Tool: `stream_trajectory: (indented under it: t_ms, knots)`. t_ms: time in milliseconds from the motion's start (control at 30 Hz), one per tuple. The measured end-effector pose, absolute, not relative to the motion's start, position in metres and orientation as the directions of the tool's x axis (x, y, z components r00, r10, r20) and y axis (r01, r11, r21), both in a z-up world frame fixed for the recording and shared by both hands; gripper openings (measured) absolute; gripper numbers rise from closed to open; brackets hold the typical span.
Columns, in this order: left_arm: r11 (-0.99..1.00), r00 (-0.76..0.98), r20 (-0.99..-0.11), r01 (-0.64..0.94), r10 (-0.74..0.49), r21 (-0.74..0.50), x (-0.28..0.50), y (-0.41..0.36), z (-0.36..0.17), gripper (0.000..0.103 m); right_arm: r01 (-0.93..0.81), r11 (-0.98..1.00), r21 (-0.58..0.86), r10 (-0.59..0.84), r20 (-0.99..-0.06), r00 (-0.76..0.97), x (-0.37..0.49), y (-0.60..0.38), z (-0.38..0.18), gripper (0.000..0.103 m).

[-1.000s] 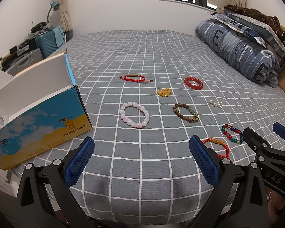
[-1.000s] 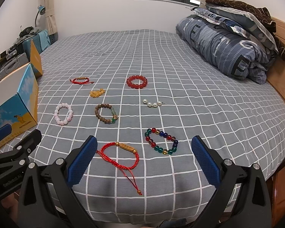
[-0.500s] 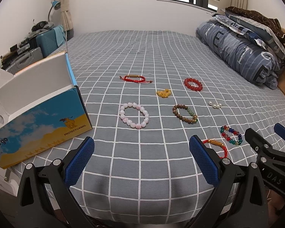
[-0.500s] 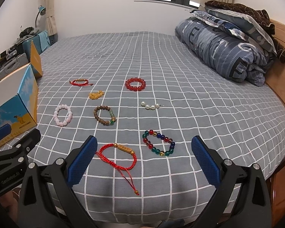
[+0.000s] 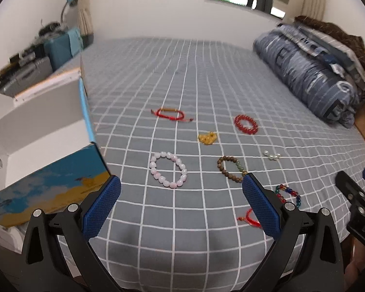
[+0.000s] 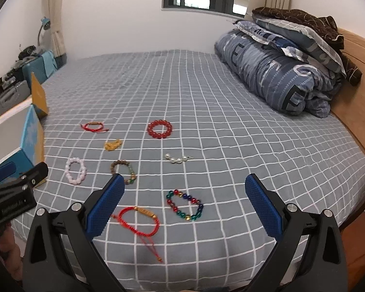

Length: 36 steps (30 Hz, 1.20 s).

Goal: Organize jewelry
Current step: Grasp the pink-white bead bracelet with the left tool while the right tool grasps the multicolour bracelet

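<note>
Several bracelets lie on the grey checked bed. In the left wrist view: a pink bead bracelet [image 5: 168, 169], a brown bead bracelet [image 5: 232, 168], a red bead bracelet [image 5: 246, 124], a yellow piece [image 5: 207, 138], a red cord bracelet [image 5: 170, 114] and pearls [image 5: 271, 155]. In the right wrist view, a second red cord bracelet [image 6: 138, 220] and a multicolour bead bracelet [image 6: 184, 205] lie nearest. My left gripper [image 5: 181, 206] is open and empty above the bed's front. My right gripper [image 6: 182, 209] is open and empty over the multicolour bracelet.
An open blue and white cardboard box [image 5: 46, 150] stands at the left edge of the bed. A folded quilt and pillows [image 6: 279, 73] lie at the far right by the wooden headboard [image 6: 357, 77]. Suitcases [image 5: 58, 48] stand beyond the bed's left side.
Both grippers have moved forward and slightly up over the bed; the bracelets appear lower in both views. Nothing was picked up.
</note>
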<state>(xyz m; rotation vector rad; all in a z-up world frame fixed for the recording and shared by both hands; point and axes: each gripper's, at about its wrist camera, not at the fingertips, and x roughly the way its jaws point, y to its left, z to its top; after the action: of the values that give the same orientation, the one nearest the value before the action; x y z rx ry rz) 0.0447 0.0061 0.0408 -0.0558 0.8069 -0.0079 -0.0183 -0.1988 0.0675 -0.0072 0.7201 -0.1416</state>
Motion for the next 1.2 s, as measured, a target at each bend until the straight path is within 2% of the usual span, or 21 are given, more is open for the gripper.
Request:
stream_trajectory:
  t_ms: [133,333,633,900,1033,1200]
  knots:
    - [0.999,0.641,-0.767,-0.001,-0.039,-0.051,0.081,0.006,0.023,0.097,0.108,0.991,-0.08,-0.132,-0.709,0.693,0.01,-0.203,0.055,0.095]
    - [1.0,0.564,-0.826,-0.016,-0.005,-0.017,0.13,0.008,-0.02,0.097,0.098,0.993,-0.063,-0.109,-0.807,0.58,0.055,-0.217,0.001,0.095]
    - [0.999,0.509,-0.86,-0.036,0.034,0.018,0.16,0.012,-0.069,0.097,0.08,0.996,-0.041,-0.075,-0.878,0.472,0.074,-0.227,-0.059,0.095]
    - [0.999,0.5,-0.865,-0.034,0.048,0.036,0.167,0.015,-0.086,0.097,0.079,0.997,-0.013,-0.044,-0.91,0.411,0.079,-0.231,-0.08,0.086]
    - [1.0,0.496,-0.868,-0.022,0.028,0.02,0.166,0.012,-0.086,0.088,0.072,0.997,-0.003,-0.031,-0.917,0.398,0.08,-0.23,-0.082,0.076]
    - [1.0,0.497,-0.868,-0.012,0.021,0.017,0.159,0.007,-0.083,0.063,0.083,0.997,-0.004,-0.037,-0.917,0.397,0.08,-0.228,-0.081,0.051]
